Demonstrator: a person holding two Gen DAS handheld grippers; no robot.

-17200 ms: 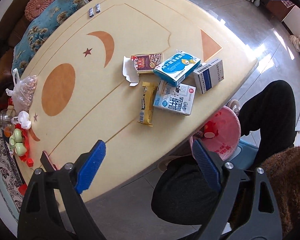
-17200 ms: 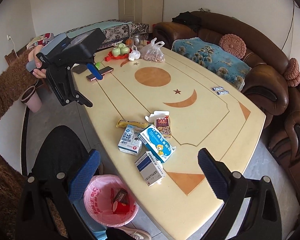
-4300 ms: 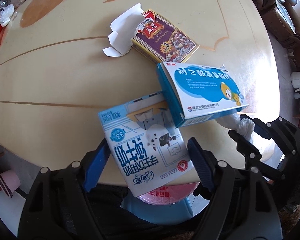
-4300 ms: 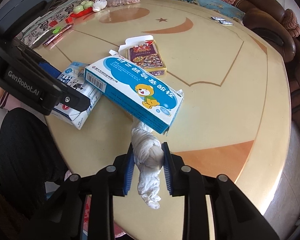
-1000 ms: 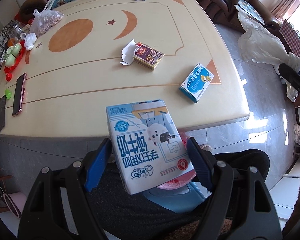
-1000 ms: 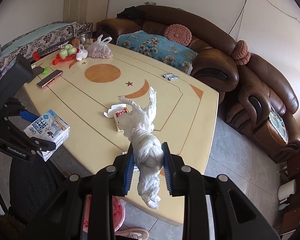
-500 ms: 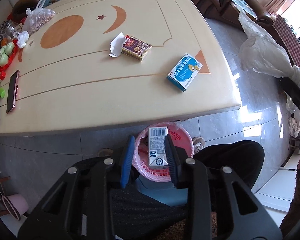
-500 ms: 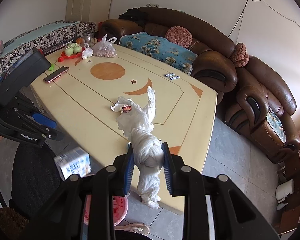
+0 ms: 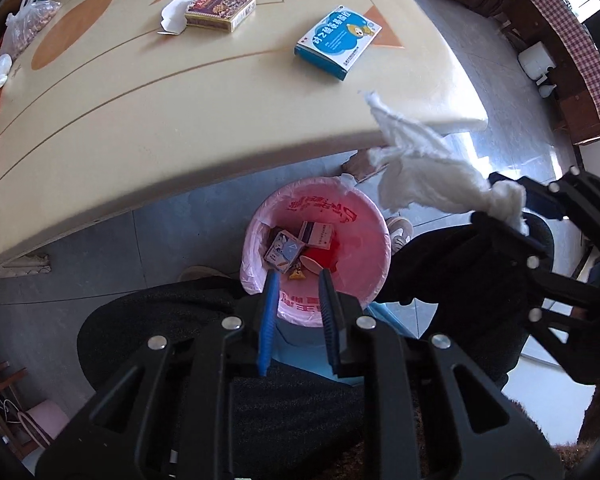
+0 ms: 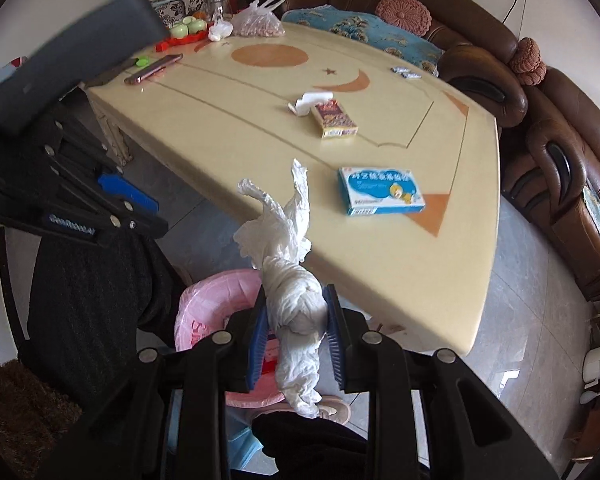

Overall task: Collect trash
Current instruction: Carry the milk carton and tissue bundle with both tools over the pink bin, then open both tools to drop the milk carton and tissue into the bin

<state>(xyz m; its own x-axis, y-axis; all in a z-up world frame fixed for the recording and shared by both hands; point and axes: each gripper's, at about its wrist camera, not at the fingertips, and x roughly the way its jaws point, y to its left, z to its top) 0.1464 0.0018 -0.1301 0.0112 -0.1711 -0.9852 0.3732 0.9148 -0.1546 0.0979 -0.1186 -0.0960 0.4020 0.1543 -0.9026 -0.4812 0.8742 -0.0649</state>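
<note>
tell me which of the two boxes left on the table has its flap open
The dark red box: a white flap sticks out from its end. The blue box near the table's corner is closed.

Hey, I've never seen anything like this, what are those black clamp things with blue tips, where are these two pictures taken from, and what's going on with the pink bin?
Those are two hand-held grippers, one in each of a person's hands, each with a wide-angle camera looking along its jaws.

One picture is from the left gripper, looking down into the pink-lined trash bin. Its jaws are shut and hold nothing. Small cartons already lie in the bin.

The other picture is from the right gripper, which is clamped on a twisted white wad of tissue held near the bin.

On the cream table remain a blue medicine box, a dark patterned box with its flap open, a phone and a bag of nuts.
</note>
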